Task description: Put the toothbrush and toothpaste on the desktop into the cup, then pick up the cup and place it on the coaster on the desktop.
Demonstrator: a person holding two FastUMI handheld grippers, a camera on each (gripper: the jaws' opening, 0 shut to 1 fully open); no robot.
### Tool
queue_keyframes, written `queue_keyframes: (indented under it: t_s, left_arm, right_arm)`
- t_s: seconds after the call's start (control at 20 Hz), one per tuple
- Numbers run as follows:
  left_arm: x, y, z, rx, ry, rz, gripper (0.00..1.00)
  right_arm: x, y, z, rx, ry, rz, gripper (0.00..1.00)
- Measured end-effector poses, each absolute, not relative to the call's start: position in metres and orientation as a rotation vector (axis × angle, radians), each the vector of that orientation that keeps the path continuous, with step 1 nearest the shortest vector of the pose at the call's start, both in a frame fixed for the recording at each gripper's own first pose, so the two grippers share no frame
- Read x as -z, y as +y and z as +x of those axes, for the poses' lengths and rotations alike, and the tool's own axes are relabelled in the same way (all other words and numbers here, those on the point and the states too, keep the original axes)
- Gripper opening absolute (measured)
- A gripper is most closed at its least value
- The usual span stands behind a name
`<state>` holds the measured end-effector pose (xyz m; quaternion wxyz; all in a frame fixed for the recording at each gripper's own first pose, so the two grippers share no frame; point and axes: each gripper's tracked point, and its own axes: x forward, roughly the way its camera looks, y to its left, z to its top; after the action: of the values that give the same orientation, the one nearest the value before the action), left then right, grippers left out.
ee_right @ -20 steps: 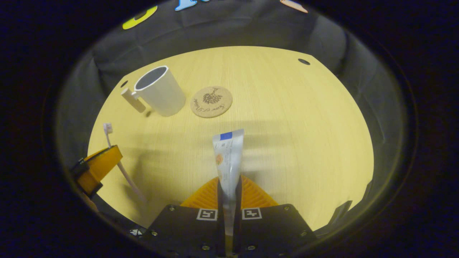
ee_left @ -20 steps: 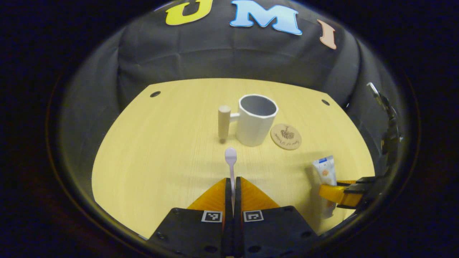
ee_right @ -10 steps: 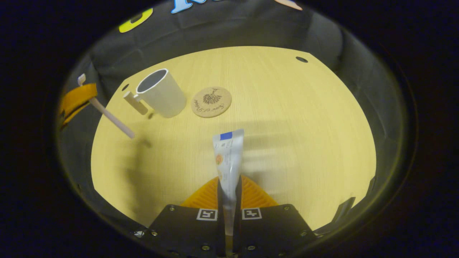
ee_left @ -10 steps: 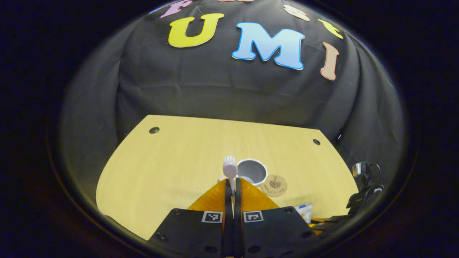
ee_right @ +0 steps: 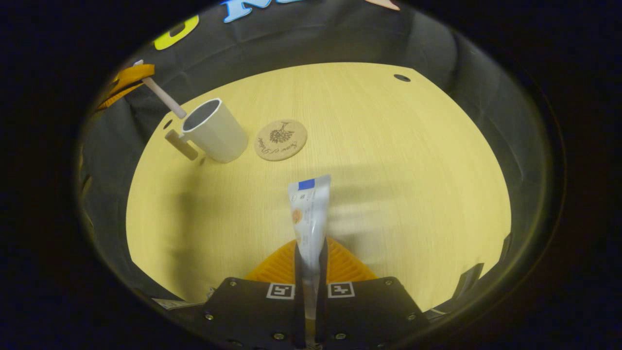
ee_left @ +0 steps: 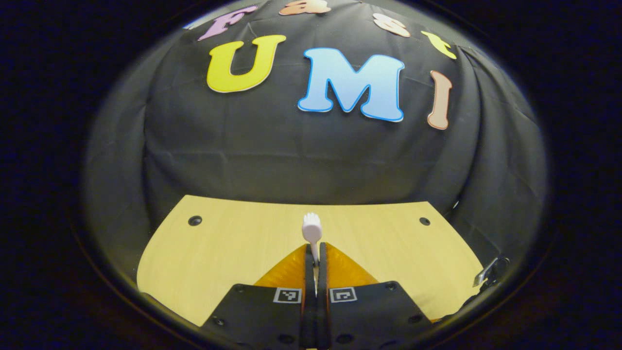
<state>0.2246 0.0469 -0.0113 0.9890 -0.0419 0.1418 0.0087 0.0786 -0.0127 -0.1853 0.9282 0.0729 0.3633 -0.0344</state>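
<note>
Left gripper (ee_left: 315, 257): black body plates carried pair of square black-and-white coded markers near finger roots; round screw heads along near edge; fingers wedge-shaped. Right gripper (ee_right: 311, 262): same black plates, paired square markers, bright screw heads at plate corners; fingers (ee_right: 342, 265) wedge-shaped with ribbed faces.

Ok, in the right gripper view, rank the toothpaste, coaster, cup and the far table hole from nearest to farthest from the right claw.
1. Toothpaste: clamped in the right claw, sticking forward.
2. Coaster: ahead, slightly left, flat on the table.
3. Cup: further left, beside the coaster; close to it in range, but a little farther.
4. Table hole: at the far edge, right.
</note>
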Motion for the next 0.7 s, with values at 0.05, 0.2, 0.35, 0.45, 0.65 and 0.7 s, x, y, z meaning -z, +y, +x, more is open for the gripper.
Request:
queue_keyframes:
  t_s: [0.05,0.2,0.35,0.45,0.65,0.7]
  left_arm:
    - [0.015,0.043,0.232,-0.005,0.286,-0.075,0.07]
    - [0.030,0.033,0.248,0.024,0.311,-0.094,0.07]
    - [0.055,0.032,0.261,0.014,0.343,-0.089,0.07]
    - [0.076,0.031,0.264,0.014,0.377,-0.058,0.07]
    - [0.116,0.026,0.261,0.030,0.431,-0.002,0.07]
    - [0.123,0.025,0.261,0.034,0.442,0.006,0.07]
  right_arm:
    - [0.183,-0.015,0.079,0.075,0.740,0.155,0.10]
    - [0.170,-0.021,0.079,0.083,0.715,0.193,0.10]
    - [0.150,-0.026,0.083,0.090,0.673,0.228,0.10]
    - [0.132,-0.030,0.086,0.093,0.636,0.238,0.10]
    - [0.097,-0.034,0.093,0.087,0.563,0.248,0.10]
    - [0.089,-0.031,0.096,0.079,0.549,0.252,0.10]
